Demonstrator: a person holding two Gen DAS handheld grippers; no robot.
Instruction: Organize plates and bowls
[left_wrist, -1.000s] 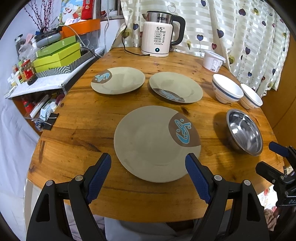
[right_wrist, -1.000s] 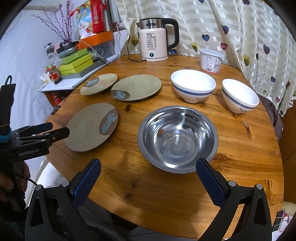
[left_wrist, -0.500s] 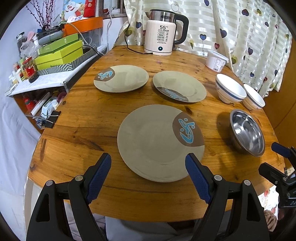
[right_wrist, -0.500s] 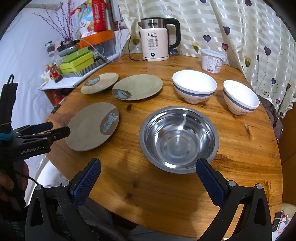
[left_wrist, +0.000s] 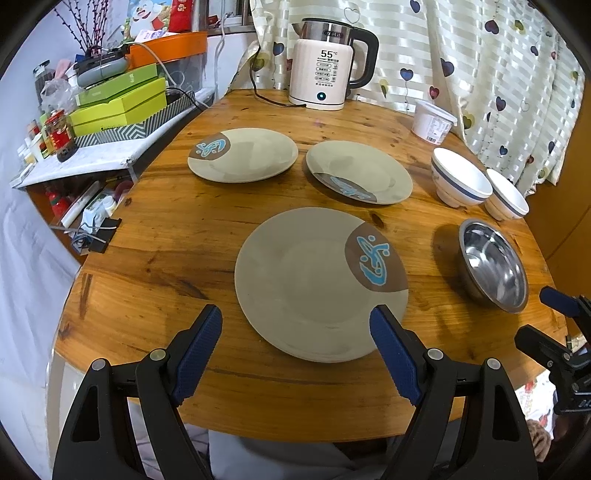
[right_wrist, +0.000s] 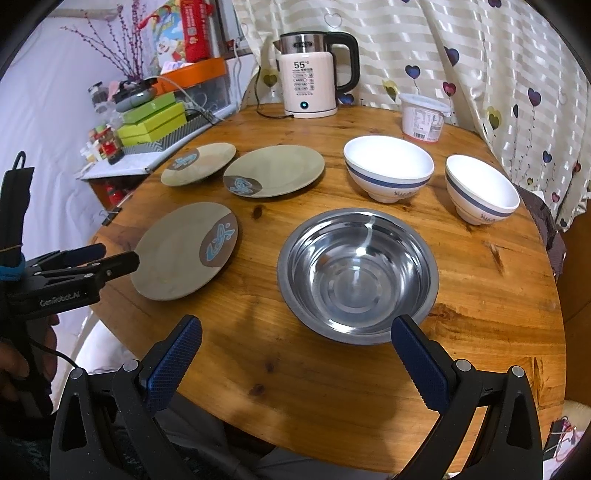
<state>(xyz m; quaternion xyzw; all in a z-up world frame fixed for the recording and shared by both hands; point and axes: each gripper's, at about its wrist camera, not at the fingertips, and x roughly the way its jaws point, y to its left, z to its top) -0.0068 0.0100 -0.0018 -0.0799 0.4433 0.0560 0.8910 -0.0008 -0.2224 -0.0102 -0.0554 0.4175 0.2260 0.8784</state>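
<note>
Both our grippers, left gripper (left_wrist: 295, 332) and right gripper (right_wrist: 295, 347), spread empty; the nearest plate (left_wrist: 317, 284) looks stiff, slick, breakable, so we should pinch its near rim.

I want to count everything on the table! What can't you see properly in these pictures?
- Kettle buttons: print too small, both views.
- Tub label: too small to read.
- Table near edge: hidden behind the left gripper and right gripper fingers.
- Shelf clutter: squashed at the left view's edge.

Glossy varnished round wooden surface (right_wrist: 332, 387); mirror-bright round steel bowl (right_wrist: 357, 275); matt beige ceramic plate (left_wrist: 306, 284) at nine o'clock.
</note>
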